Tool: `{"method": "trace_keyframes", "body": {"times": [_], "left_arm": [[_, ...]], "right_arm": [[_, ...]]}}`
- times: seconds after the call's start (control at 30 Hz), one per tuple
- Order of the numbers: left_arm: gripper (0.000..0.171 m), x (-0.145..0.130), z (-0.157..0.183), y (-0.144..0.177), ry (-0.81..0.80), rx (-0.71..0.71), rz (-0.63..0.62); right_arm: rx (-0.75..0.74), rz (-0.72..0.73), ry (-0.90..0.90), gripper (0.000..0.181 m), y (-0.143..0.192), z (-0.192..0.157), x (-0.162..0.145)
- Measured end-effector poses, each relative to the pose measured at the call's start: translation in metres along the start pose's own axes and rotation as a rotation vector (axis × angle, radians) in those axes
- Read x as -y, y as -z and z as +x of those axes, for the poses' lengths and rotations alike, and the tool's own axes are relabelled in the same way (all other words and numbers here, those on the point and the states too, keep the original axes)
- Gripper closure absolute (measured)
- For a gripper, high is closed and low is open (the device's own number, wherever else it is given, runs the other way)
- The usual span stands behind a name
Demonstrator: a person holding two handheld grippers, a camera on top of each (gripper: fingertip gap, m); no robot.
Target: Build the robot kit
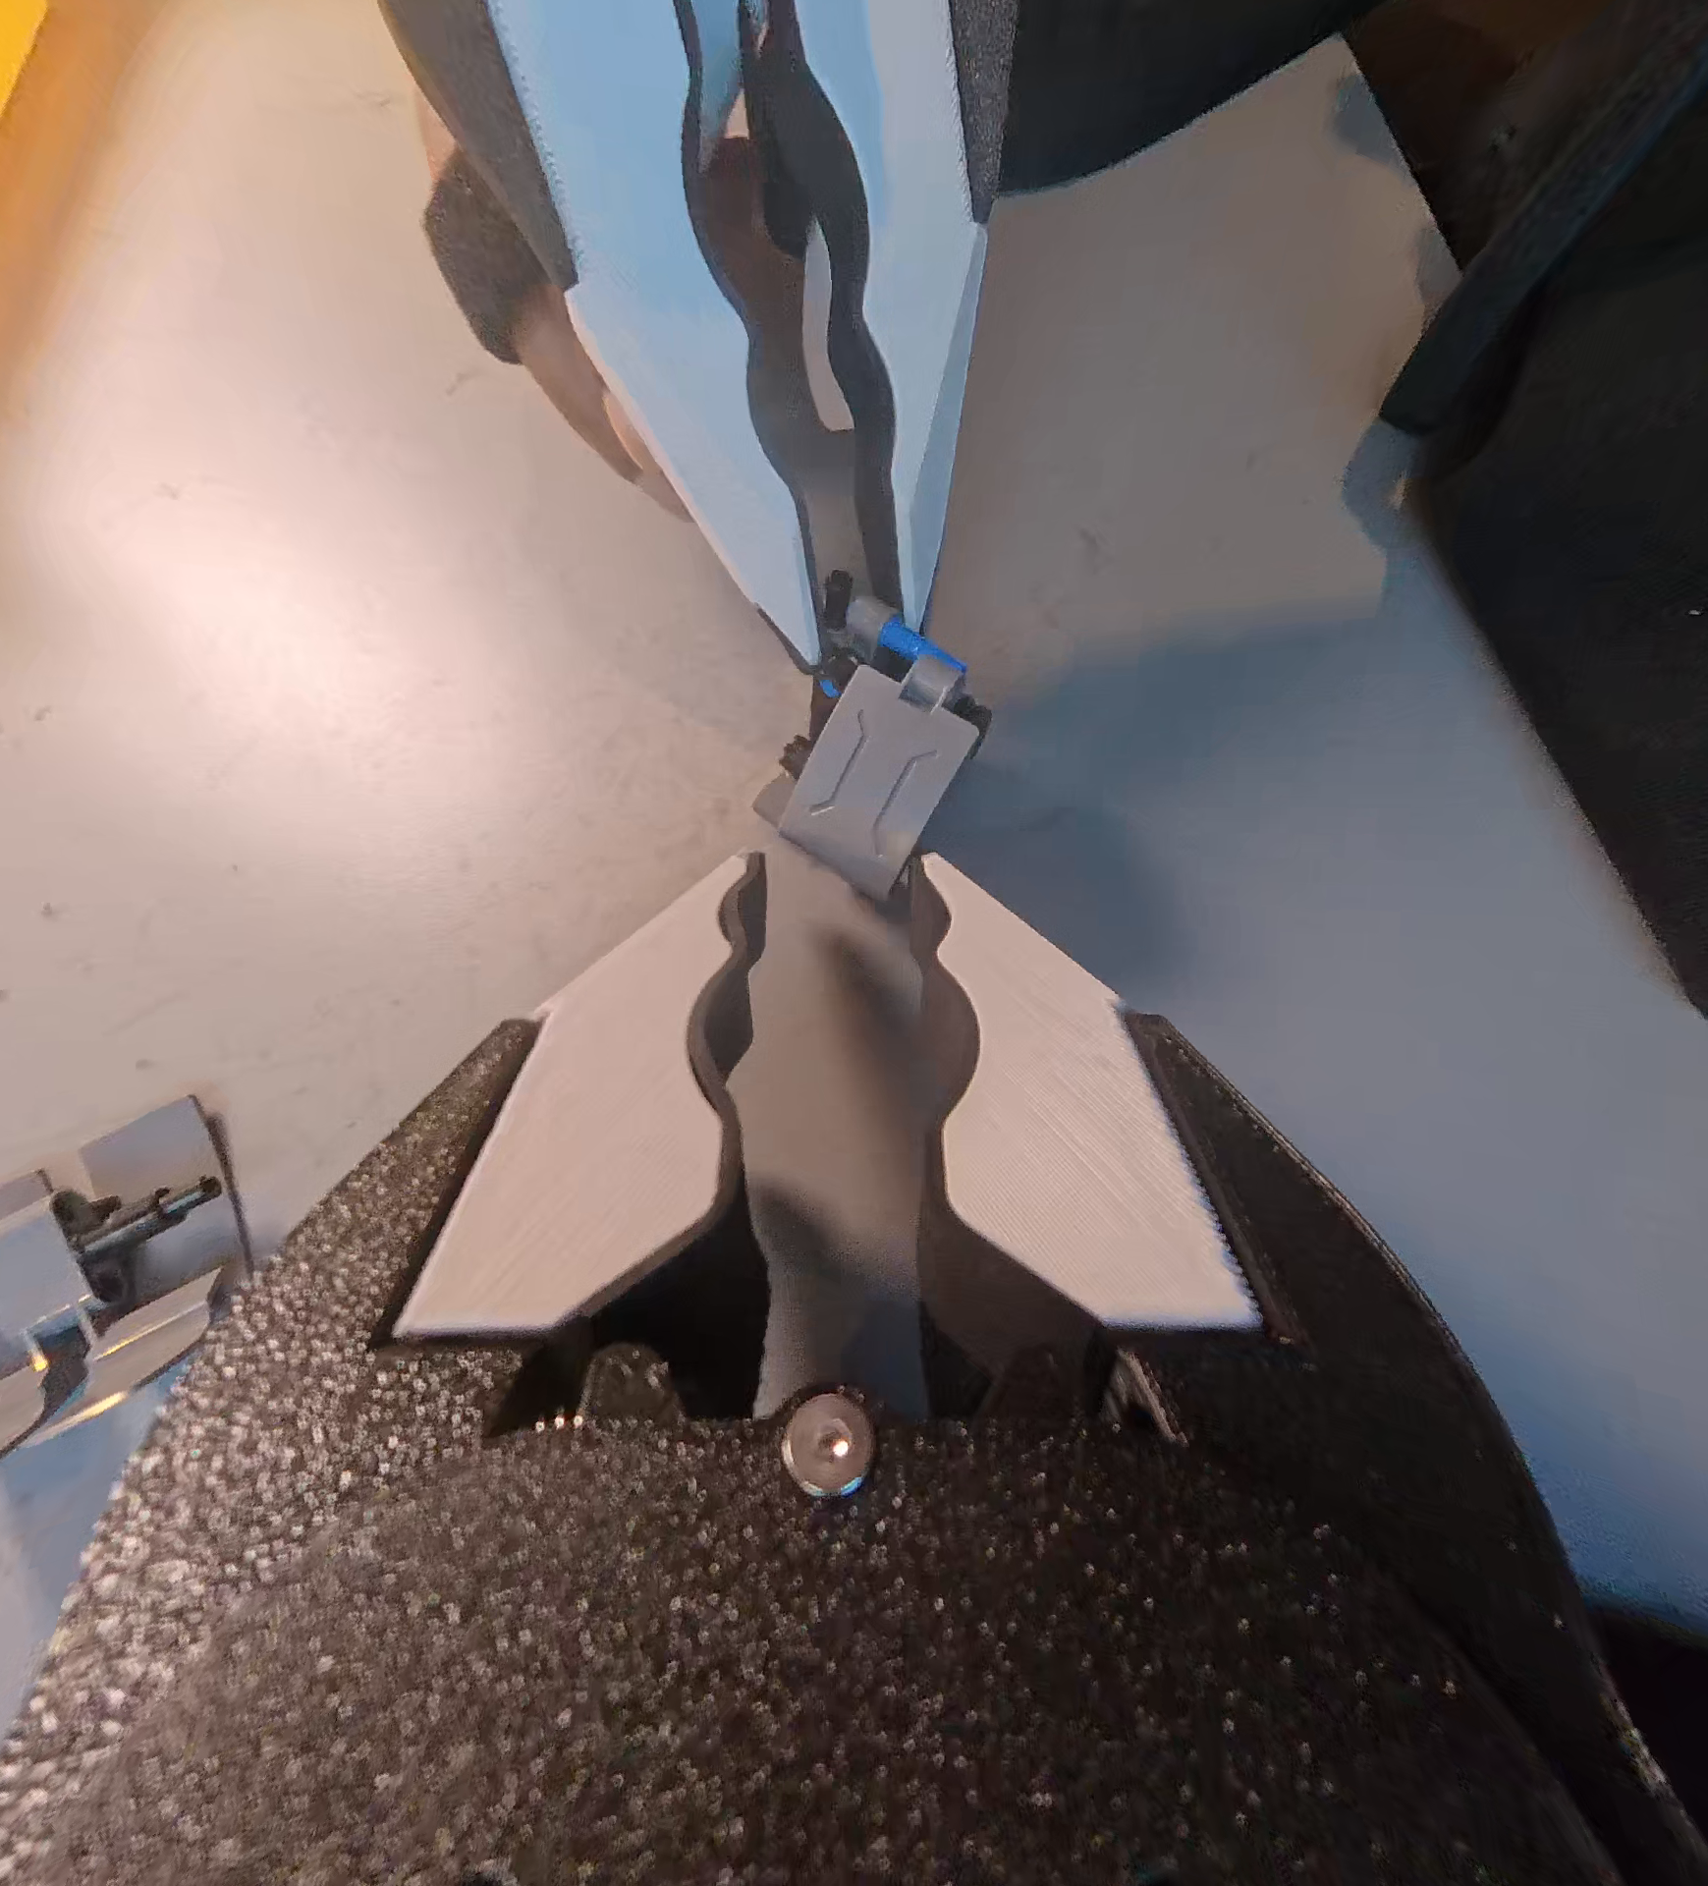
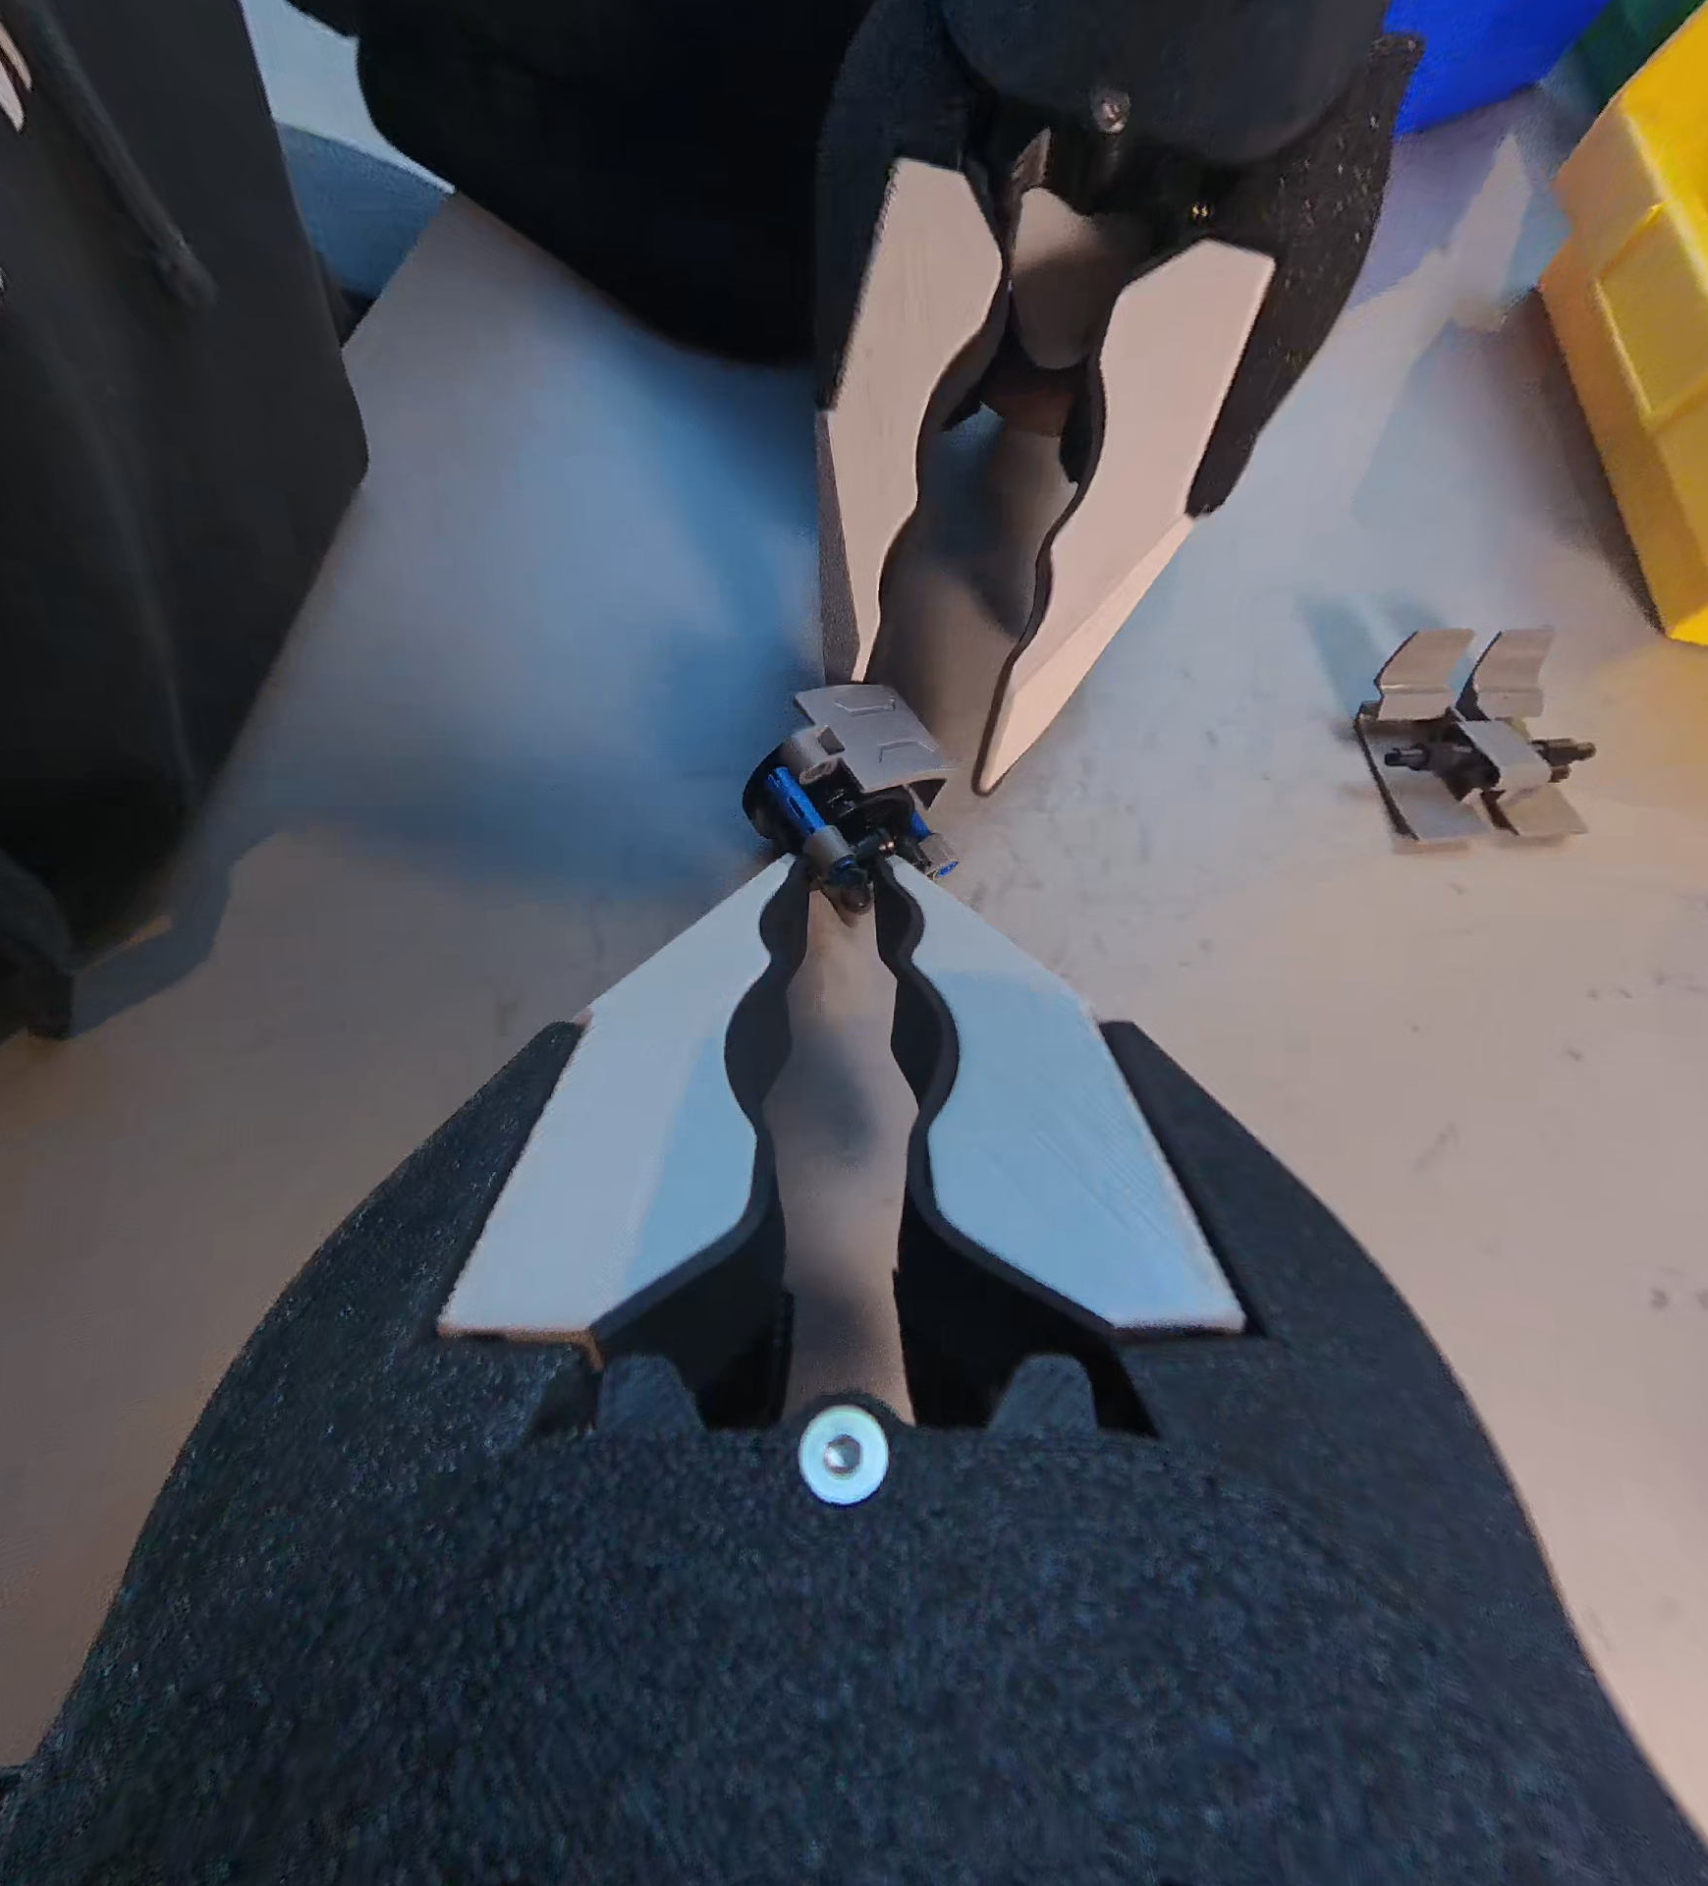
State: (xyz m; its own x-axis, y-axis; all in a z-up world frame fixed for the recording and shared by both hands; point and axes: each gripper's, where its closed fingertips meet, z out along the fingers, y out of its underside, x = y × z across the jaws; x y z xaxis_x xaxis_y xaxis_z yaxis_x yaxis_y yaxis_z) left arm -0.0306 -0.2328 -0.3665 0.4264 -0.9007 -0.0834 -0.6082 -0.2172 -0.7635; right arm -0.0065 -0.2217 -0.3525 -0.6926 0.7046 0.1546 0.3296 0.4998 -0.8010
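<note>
A small brick-built assembly is held between both grippers just over the pale table (image 2: pixel 1237 1123). It has a grey panel (image 1: pixel 865 781), black parts and a blue pin (image 1: pixel 898 638). My left gripper (image 1: pixel 839 865) is closed on the panel's near end. My right gripper (image 2: pixel 844 867) is shut on the assembly's black and blue end (image 2: pixel 829 816), opposite the panel (image 2: pixel 870 730). The right gripper (image 1: pixel 870 638) shows coming in from the top in the left wrist view. The left gripper (image 2: pixel 921 735) shows likewise in the right wrist view.
A second assembly of grey panels (image 2: pixel 1472 750) lies on the table to the right; it also shows in the left wrist view (image 1: pixel 74 1276). A yellow bin (image 2: pixel 1696 357) stands at the far right, a blue object (image 2: pixel 1472 51) behind it. A person in dark clothing (image 2: pixel 94 459) is at the left. My two grippers' fingertips are within a few centimetres of each other.
</note>
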Motion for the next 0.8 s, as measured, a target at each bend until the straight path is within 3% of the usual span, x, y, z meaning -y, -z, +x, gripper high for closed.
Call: {"method": "trace_keyframes", "body": {"times": [0.2,0.53,0.8], "left_arm": [[0.143,0.021,0.001,0.016,-0.016,0.035,0.094],[0.161,0.026,0.004,0.01,-0.126,0.09,0.093],[0.164,0.028,0.005,0.01,-0.231,0.131,0.11]], "right_arm": [[0.029,0.004,-0.169,0.169,0.001,0.004,0.0],[0.086,0.027,-0.351,0.169,0.0,0.005,0.002],[0.12,0.025,-0.493,0.169,0.0,0.003,0.003]]}}
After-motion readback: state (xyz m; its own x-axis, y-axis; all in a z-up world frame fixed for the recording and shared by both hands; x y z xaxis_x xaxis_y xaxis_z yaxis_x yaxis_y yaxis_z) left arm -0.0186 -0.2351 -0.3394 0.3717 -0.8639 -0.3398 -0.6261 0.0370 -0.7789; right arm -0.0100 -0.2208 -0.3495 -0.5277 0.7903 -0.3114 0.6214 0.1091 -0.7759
